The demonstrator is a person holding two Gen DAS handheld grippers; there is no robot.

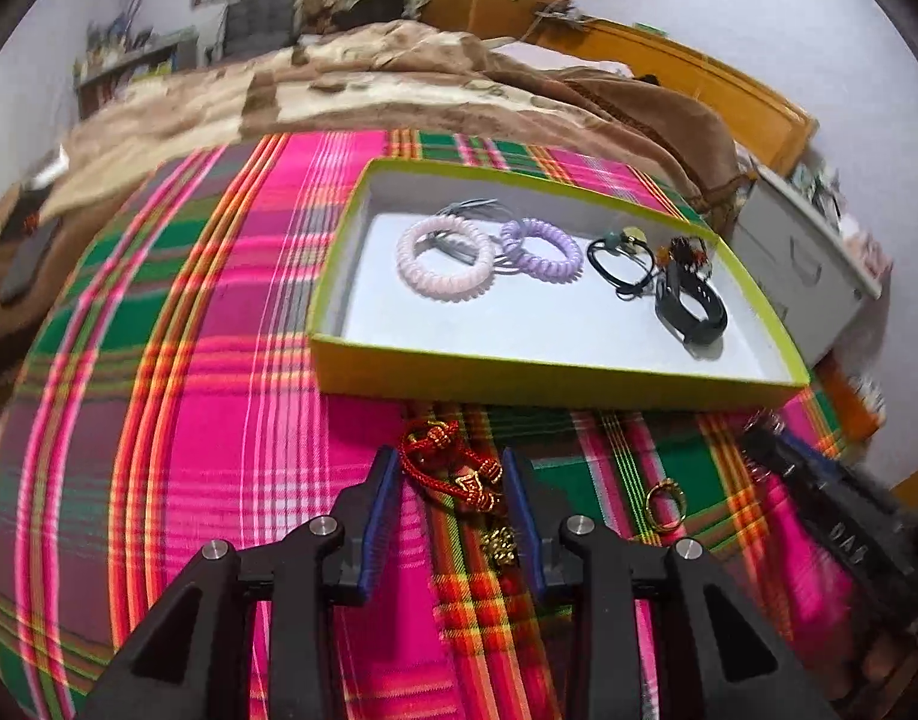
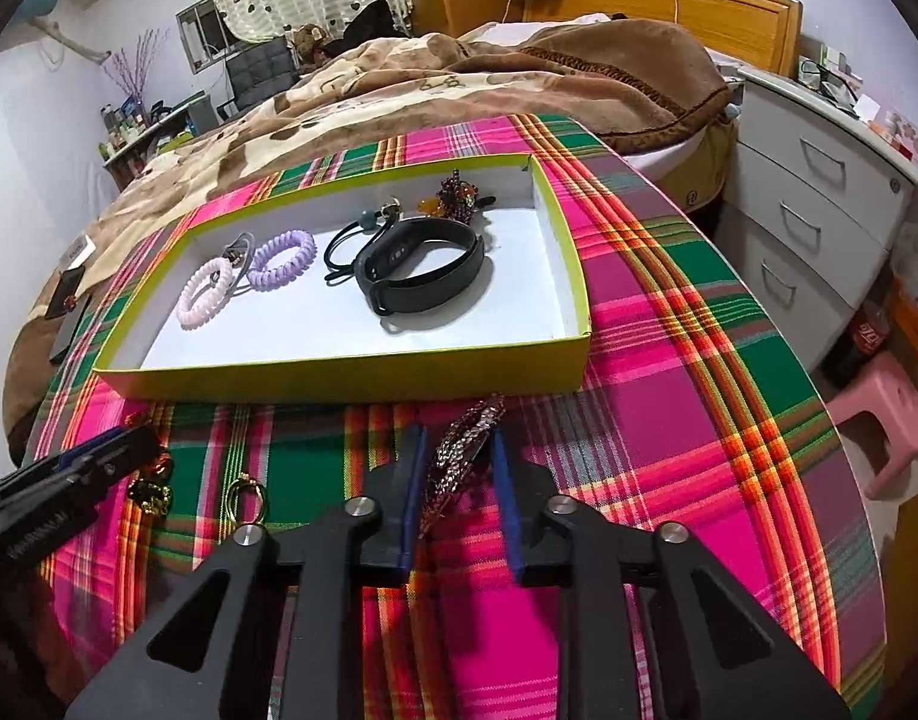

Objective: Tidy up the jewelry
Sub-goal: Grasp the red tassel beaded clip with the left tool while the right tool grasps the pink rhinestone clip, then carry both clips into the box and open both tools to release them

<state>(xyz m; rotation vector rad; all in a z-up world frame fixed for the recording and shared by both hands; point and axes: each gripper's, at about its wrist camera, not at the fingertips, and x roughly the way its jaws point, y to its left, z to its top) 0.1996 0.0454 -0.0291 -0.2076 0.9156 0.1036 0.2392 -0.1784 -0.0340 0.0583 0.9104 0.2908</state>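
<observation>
A yellow-green box (image 1: 519,378) (image 2: 339,381) lies on the plaid cloth. It holds a pink coil hair tie (image 1: 447,258) (image 2: 202,294), a purple one (image 1: 540,249) (image 2: 281,260), a black cord tie (image 1: 618,261) (image 2: 345,252), a black fitness band (image 1: 690,303) (image 2: 423,273) and a beaded ornament (image 2: 457,195). My left gripper (image 1: 450,468) is open, its fingers on either side of a red and gold knotted bracelet (image 1: 453,468) on the cloth. My right gripper (image 2: 456,450) is open around a sparkly purple hair clip (image 2: 465,450). A gold ring (image 1: 665,501) (image 2: 246,495) lies between them.
A gold charm (image 1: 500,543) lies on the cloth by the bracelet. A brown blanket (image 2: 459,78) covers the bed behind the box. White drawers (image 2: 819,204) and a pink stool (image 2: 885,420) stand to the right. A dark phone (image 1: 30,267) lies far left.
</observation>
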